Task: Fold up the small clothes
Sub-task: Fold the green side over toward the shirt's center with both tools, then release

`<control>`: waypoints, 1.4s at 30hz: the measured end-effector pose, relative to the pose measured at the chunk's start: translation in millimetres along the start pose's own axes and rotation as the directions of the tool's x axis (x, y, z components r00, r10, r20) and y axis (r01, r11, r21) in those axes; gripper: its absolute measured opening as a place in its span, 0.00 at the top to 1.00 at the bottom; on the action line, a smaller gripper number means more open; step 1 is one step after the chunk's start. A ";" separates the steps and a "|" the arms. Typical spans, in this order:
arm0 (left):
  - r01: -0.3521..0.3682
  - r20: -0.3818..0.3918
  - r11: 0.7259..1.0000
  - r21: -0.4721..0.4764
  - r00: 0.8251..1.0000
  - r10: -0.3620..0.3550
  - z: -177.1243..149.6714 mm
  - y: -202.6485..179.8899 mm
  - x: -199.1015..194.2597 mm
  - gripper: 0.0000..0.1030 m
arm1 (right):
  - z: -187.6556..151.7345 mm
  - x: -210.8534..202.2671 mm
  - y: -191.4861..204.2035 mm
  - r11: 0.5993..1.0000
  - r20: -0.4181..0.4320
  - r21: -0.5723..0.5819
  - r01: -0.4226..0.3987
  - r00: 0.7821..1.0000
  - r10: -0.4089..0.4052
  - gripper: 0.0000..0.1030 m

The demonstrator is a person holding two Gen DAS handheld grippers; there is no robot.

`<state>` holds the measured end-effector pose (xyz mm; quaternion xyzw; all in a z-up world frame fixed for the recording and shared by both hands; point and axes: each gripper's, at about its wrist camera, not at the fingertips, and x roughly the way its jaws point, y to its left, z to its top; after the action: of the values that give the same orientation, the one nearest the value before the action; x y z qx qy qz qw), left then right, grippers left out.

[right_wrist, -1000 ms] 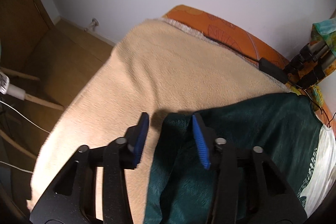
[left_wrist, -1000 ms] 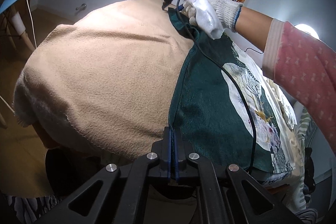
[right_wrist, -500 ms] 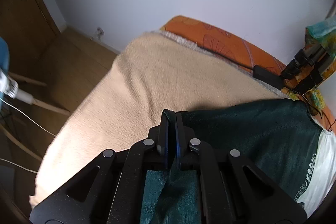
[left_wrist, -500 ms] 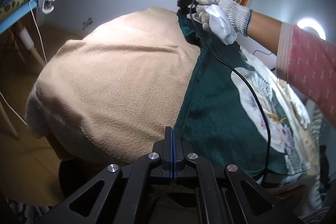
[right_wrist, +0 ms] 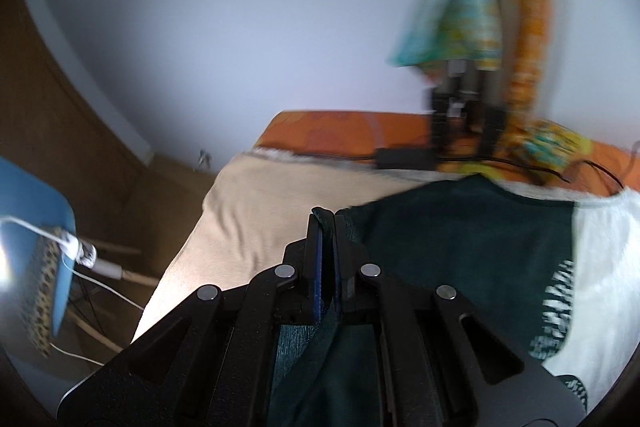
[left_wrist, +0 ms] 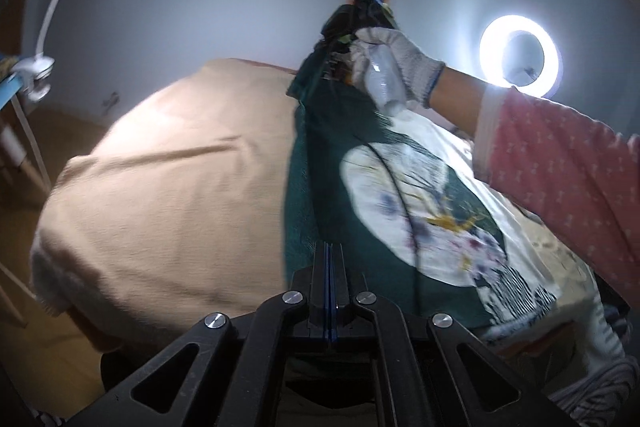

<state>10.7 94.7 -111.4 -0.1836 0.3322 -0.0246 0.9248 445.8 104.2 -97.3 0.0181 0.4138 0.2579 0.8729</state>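
With the left gripper (left_wrist: 328, 263) and right gripper (right_wrist: 327, 227) each clamped on the green shirt's (left_wrist: 360, 187) edge above the beige blanket (left_wrist: 180, 179), lift both evenly so the edge stays taut

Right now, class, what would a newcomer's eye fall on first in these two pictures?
First, the dark green shirt with its white print, lifted at one edge off the beige blanket; the left gripper and the right gripper are each shut on that edge. Next, the ring light glowing on the wall behind the gloved right hand. Last, the bright orange cloth at the bed's far end.
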 end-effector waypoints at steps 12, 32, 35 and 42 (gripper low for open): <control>0.118 -0.148 0.989 0.087 0.983 -0.104 -16.4 -63.5 43.7 1.00 | -19.4 -33.2 -112.3 0.985 -0.014 0.094 0.145 0.989 -0.144 0.56; 0.125 -0.196 0.985 0.122 0.976 -0.099 -26.4 -80.8 57.1 1.00 | -92.2 -19.3 -62.7 0.867 -0.180 -0.343 0.361 0.881 -0.438 0.51; 0.145 -0.200 0.980 0.135 0.973 -0.117 -27.5 -85.6 54.9 1.00 | -89.9 -44.0 -92.5 0.811 -0.147 -0.332 0.481 0.823 -0.549 0.51; 0.176 -0.198 0.964 0.197 0.971 -0.137 -29.5 -96.5 40.5 0.79 | -95.0 -105.1 -113.9 0.893 -0.134 -0.154 0.422 0.887 -0.442 0.51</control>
<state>31.2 -11.4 -122.6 -0.1061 0.3951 -0.1502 0.9000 370.7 -60.7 -112.6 -0.1486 0.4623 0.0819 0.8704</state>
